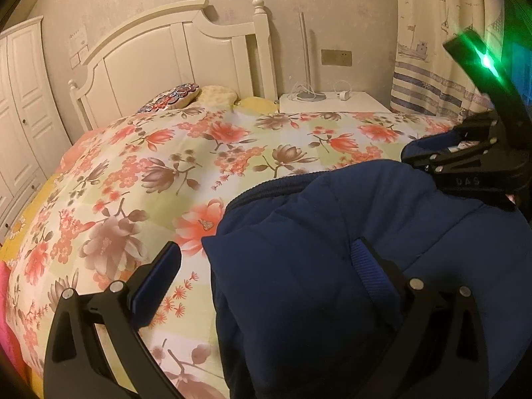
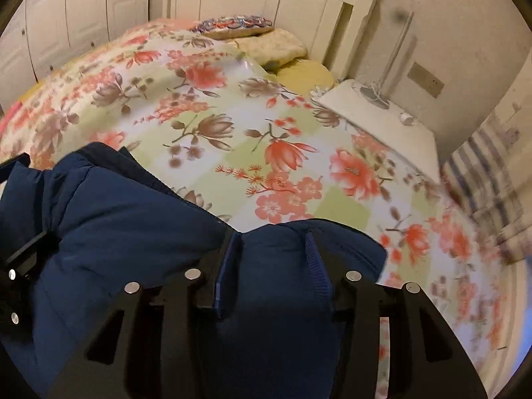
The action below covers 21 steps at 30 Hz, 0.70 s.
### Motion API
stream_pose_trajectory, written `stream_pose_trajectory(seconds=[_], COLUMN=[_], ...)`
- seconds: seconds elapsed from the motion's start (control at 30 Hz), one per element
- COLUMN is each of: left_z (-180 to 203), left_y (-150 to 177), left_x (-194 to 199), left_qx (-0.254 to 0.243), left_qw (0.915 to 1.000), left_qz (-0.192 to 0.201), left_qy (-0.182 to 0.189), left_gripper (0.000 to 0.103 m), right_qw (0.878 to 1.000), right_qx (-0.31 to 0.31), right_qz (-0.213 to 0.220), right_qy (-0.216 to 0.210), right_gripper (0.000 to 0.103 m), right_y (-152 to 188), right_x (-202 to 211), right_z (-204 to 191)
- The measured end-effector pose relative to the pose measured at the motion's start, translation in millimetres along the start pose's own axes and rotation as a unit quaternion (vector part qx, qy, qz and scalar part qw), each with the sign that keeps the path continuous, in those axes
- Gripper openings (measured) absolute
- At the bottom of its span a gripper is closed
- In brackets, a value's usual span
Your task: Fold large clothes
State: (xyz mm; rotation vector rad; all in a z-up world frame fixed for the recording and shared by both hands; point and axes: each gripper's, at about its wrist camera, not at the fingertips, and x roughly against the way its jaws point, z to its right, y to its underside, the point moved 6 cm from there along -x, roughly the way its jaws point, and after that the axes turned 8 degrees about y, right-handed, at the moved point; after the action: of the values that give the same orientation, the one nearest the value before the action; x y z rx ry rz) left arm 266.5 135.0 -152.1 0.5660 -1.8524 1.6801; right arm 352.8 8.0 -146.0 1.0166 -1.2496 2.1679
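Here, your navy jacket (image 1: 299, 266) lies under both grippers.
Left gripper (image 1: 269, 262) gapes wide, empty (right gripper (image 2: 272, 249) pinches fabric; its housing reads "UAS").

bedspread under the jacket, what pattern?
Floral bedspread: coral-red and brown flowers on pale green-and-white checks. Clearest in the left wrist view.

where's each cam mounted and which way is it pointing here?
Left wrist: on the left gripper, looking along its open fingers across the bed to the headboard; the right gripper shows at right.
Right wrist: on the right gripper, fingers pinching the jacket, facing headboard and nightstand.
Shared: jacket, bed, headboard, nightstand.
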Motion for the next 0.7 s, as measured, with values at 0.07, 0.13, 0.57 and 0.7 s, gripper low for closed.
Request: stream_pose_trajectory(seconds=[0.07,0.13,0.57,0.7], left_z=[0.2,0.0,-20.2,-27.6], left_y=[-0.1,0.2,40.6,72.6], left_x=[0.3,0.5,72.5,70.1], left_qx=[0.0,0.001,-0.002,0.02], left_qw=[1.0,1.0,1.0,0.9993], left_qz=[0.002,0.003,-0.003,-0.031], left_qy=[-0.001,-0.001,-0.005,0.002], left_gripper=[0.101,0.101,0.101,0.101], right_qw=[1.0,0.998,0.996,0.991], right_qx=[-0.007,-0.008,0.082,0.072], right_qz=[0.023,0.064,0.04,0.084], right_qy=[0.01,-0.007,-0.018,-0.076], right_gripper=[0.047,0.05,0.06,0.06], right_y=[-12.8,-22.8,-22.3,-31.5], right_x=[23.4,49.1,43.4,89.2], right_z=[-1.7,-12.0,-67.4,-91.0])
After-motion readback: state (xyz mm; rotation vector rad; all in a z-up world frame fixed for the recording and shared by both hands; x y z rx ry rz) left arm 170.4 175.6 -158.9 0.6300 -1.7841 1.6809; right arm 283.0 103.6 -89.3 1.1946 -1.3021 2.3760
